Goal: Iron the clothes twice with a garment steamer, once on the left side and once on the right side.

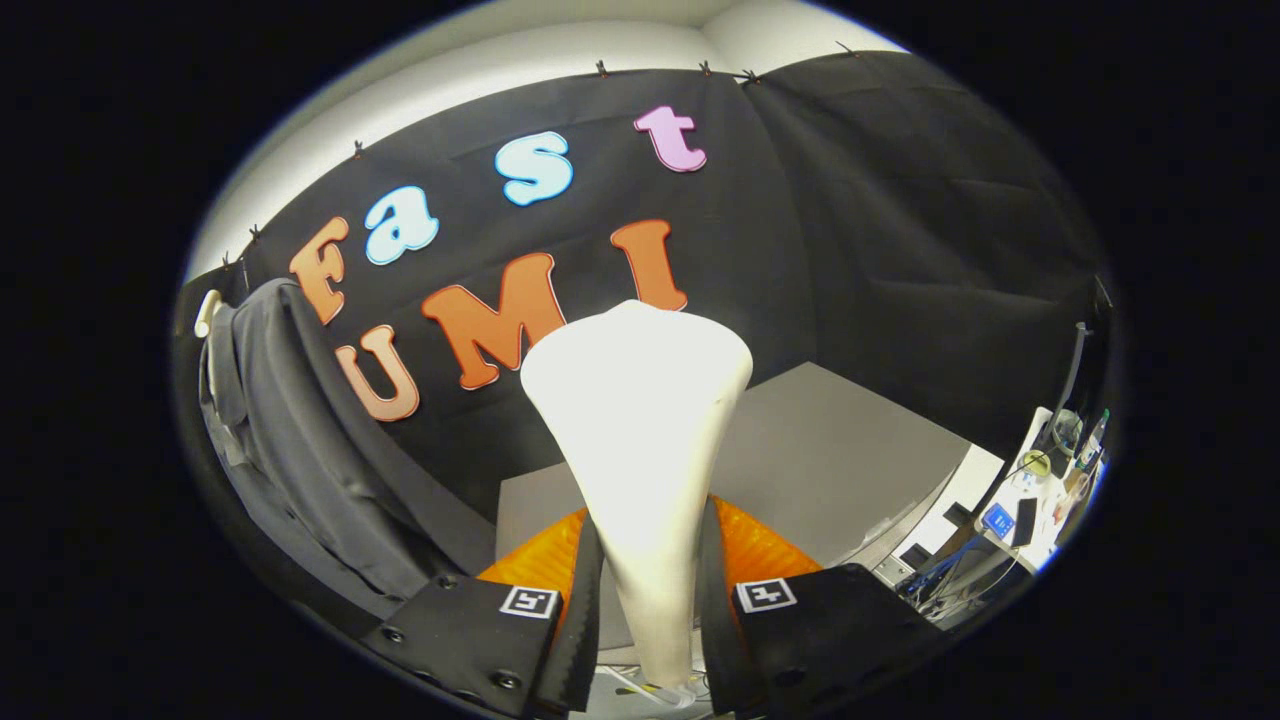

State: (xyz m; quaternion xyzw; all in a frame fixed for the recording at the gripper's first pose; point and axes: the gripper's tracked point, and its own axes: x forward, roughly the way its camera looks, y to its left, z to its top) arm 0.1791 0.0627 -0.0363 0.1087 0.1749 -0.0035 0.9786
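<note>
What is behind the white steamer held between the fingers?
Behind the steamer, clamped by the gripper, lie the grey table and the booth's black cloth wall. The dark garment hangs off to one side. The steamer covers the table's middle.

Black cloth wall [880, 220] hangs behind a grey bench [840, 460], under a white ceiling [560, 50]. A cluttered white desk [1030, 500] stands beside the bench.

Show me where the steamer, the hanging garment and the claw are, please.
steamer [640, 430]: gripper view, on its wide white body.
dark garment [300, 440]: gripper view, on its hanging front, beside the steamer.
claw [648, 570]: gripper view, midway between its fingertips, which press the steamer's handle.
</note>
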